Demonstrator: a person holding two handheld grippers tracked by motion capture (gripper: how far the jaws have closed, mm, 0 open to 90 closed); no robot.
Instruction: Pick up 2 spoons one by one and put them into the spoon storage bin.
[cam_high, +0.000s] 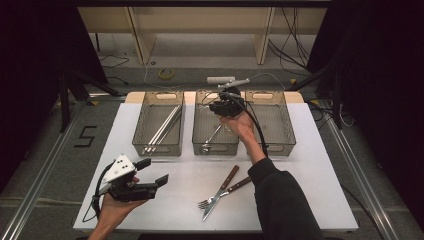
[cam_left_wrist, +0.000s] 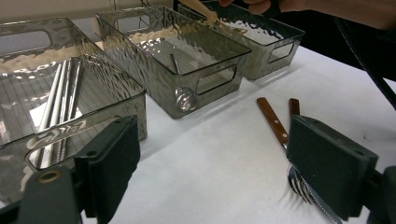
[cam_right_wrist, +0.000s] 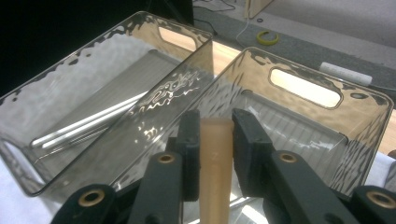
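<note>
Right gripper (cam_high: 226, 106): held over the middle bin (cam_high: 215, 122) at the far side of the table (cam_high: 320, 195); in the right gripper view its point (cam_right_wrist: 215, 128) lies above that bin's interior.
Right jaws: drawn narrow and closed on a pale wooden handle (cam_right_wrist: 216, 163), which runs between the 2 pads toward the camera.
Wooden handle, position: gripped above the middle bin, not resting on the table; its far end is hidden behind the jaws, so the utensil type cannot be told.
Left gripper (cam_high: 159, 181): held low over the near left part of the table, pointing toward the cutlery.
Left jaws: spread wide with nothing between them, as seen in the left gripper view (cam_left_wrist: 212, 172).
Left bin (cam_high: 159, 122): several long metal rods (cam_high: 162, 127) are contained.
Middle bin contents: 1 metal utensil (cam_high: 212, 137) lies inside.
Right bin (cam_high: 272, 122): placed just beside the middle bin.
Table, near side: a fork (cam_high: 222, 192) and a knife (cam_high: 220, 192), both with brown handles, are crossed over each other.
</note>
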